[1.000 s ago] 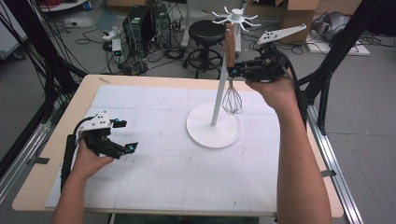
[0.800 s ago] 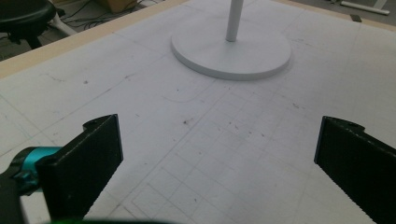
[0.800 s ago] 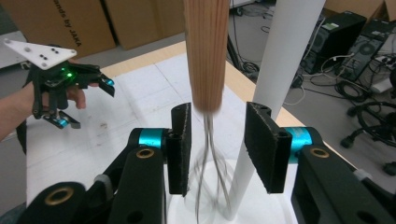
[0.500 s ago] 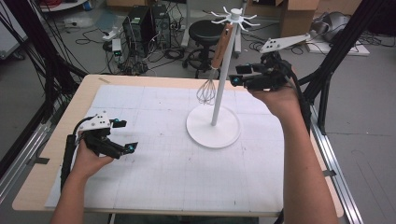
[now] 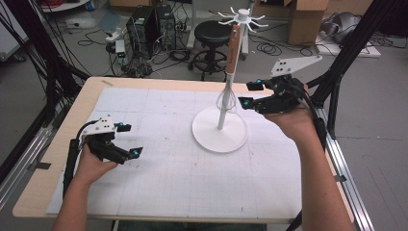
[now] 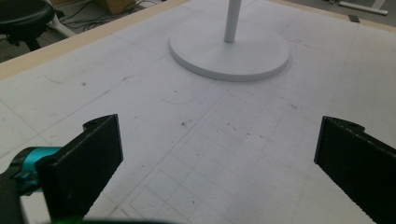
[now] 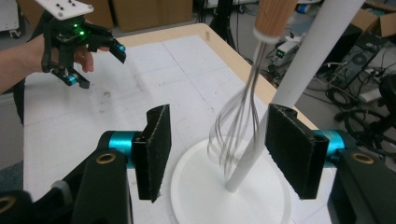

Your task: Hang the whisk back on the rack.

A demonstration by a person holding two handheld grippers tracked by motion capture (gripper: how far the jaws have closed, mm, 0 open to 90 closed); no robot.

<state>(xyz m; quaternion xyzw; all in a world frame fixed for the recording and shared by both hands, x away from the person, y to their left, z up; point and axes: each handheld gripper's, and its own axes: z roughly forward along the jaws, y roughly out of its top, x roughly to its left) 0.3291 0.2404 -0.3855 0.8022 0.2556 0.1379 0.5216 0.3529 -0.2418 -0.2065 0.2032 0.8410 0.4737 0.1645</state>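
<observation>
Whisk (image 5: 230,72) hangs by its wooden handle from top hooks of white stand (image 5: 220,129), wire head beside the pole, swaying/blurred in right gripper view. My right tongs (image 5: 246,94): jaws just been opening, now approx. half apart, nothing gripped, just right of whisk. My left tongs (image 5: 129,140): wide open, empty, low over tabletop (image 5: 159,183), well apart from stand.

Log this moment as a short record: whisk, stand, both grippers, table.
whisk: hangs from the stand's top hooks, wooden handle up, wires beside the pole
stand: white, round base on the mat
right gripper: jaws have just been opening, apart from the whisk, nothing pressed between them
left gripper: open, empty, low over the mat
table: wooden, under a white gridded mat
</observation>
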